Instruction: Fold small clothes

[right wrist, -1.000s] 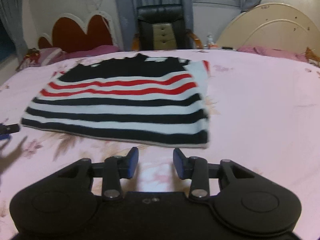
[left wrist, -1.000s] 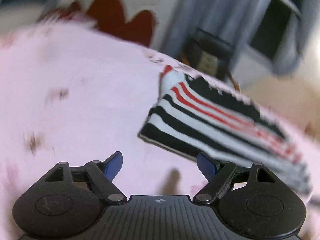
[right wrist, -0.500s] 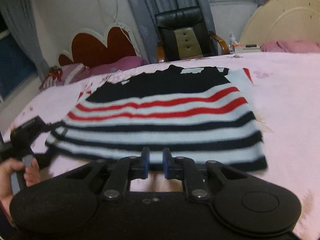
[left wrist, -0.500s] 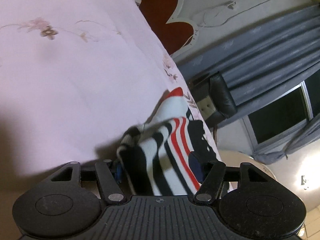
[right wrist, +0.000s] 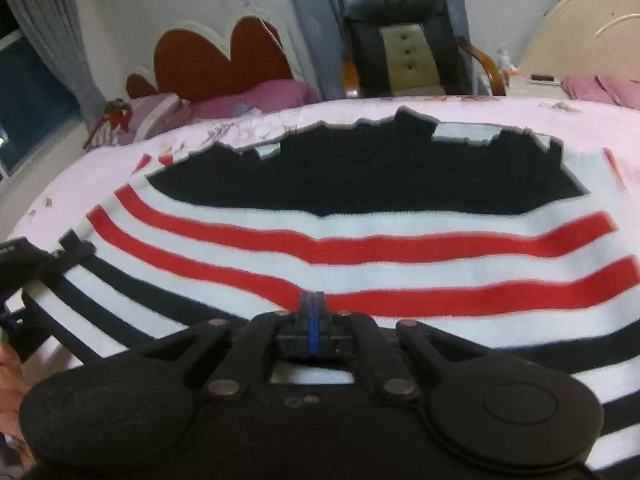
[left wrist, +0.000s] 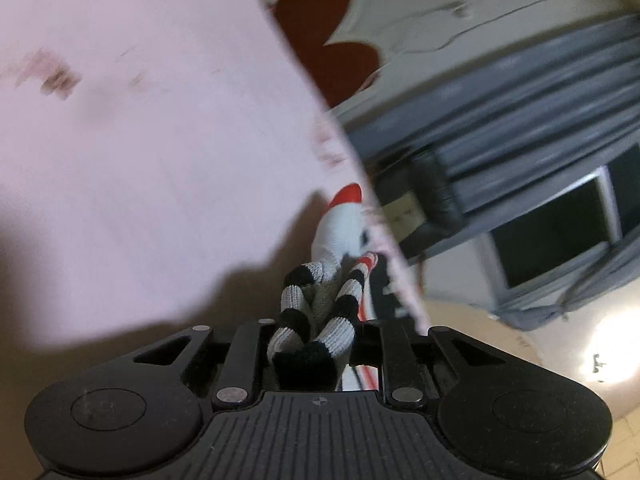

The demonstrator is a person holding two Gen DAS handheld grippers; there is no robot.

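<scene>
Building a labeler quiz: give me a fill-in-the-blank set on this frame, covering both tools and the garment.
1. The left tool is shut on the bunched hem of the black, white and red striped knit ____.
2. The right tool has its blue fingertips pressed ____.
3. The garment lies on a ____ floral bedsheet.
4. Behind the bed stands a black leather ____.

Missing: sweater; together; pink; chair

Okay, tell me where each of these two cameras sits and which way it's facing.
Left wrist: on the left gripper, rolled sideways, looking along the pink bedsheet toward the grey curtains; gripper pinches bunched striped knit sweater.
Right wrist: on the right gripper, low over that sweater, facing the red headboard and black chair; its fingers are together.
Shared: sweater, bedsheet, headboard, chair.
</scene>
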